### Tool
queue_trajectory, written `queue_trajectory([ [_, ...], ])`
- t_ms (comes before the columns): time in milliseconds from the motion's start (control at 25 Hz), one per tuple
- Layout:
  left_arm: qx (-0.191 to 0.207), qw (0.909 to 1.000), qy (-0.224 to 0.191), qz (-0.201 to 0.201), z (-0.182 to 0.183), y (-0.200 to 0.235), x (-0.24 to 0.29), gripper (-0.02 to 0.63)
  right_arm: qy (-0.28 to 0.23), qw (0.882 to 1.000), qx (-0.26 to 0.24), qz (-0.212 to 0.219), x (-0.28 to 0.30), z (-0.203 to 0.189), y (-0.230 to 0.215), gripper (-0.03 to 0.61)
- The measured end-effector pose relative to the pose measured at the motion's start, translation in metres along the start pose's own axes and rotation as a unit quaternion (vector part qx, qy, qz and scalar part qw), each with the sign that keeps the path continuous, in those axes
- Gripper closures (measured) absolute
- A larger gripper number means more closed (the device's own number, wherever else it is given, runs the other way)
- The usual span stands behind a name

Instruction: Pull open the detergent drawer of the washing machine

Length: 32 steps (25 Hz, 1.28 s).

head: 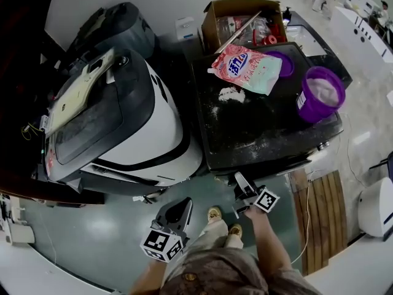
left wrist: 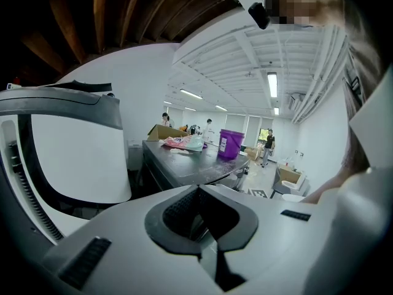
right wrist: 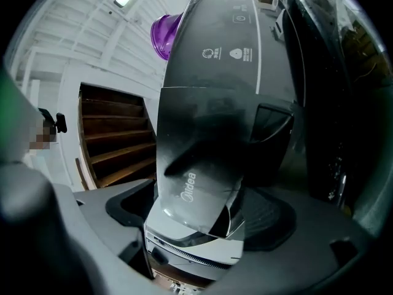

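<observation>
Hands are held low in front of the person's legs. The right arm [head: 270, 241] reaches forward, and the right tool [head: 241, 180] points at the front edge of the dark washing machine [head: 258, 137]. In the right gripper view this tool [right wrist: 199, 226] has its jaws wide apart. The drawer [right wrist: 196, 165], a grey front piece with white letters on it, stands between them. I cannot tell if the pads touch it.

The left tool [head: 183, 204] is near the person's knee. It points at the floor [head: 110, 238] in front of the white washing machine [head: 166, 128]. In the left gripper view its jaws [left wrist: 198, 192] are closed together with nothing in them.

On top of the dark machine lie a pink soap bag [head: 245, 66] and a purple bucket [head: 319, 94]. A cardboard box [head: 236, 11] sits behind them.
</observation>
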State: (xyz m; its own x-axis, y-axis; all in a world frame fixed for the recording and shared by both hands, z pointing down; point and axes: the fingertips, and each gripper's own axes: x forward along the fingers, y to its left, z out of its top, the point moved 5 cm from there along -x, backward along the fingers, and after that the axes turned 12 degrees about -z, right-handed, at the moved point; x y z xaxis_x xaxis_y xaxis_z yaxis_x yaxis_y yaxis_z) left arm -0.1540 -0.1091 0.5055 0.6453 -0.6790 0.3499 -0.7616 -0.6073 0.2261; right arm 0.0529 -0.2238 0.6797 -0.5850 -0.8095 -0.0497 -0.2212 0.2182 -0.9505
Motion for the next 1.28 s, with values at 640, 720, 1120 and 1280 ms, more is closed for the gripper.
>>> queue_trajectory([
  [640, -0.002, 0.9999, 0.012, -0.007, -0.009, 0.003, -0.007, 0.591, -0.043, 0.998, 0.041, -0.002, -0.003, 0.001, -0.010, 0.183],
  [720, -0.005, 0.9999, 0.013, -0.006, -0.010, 0.005, -0.009, 0.591, -0.046, 0.998, 0.045, -0.001, -0.003, 0.001, -0.010, 0.186],
  [1120, -0.019, 0.9997, 0.014, -0.008, -0.014, 0.006, -0.014, 0.592, -0.073, 0.994, 0.076, 0.005, -0.003, 0.002, -0.012, 0.193],
  [1280, -0.021, 0.9996, 0.013, -0.011, -0.014, 0.006, -0.015, 0.591, -0.078, 0.994, 0.075, -0.001, -0.003, 0.002, -0.012, 0.192],
])
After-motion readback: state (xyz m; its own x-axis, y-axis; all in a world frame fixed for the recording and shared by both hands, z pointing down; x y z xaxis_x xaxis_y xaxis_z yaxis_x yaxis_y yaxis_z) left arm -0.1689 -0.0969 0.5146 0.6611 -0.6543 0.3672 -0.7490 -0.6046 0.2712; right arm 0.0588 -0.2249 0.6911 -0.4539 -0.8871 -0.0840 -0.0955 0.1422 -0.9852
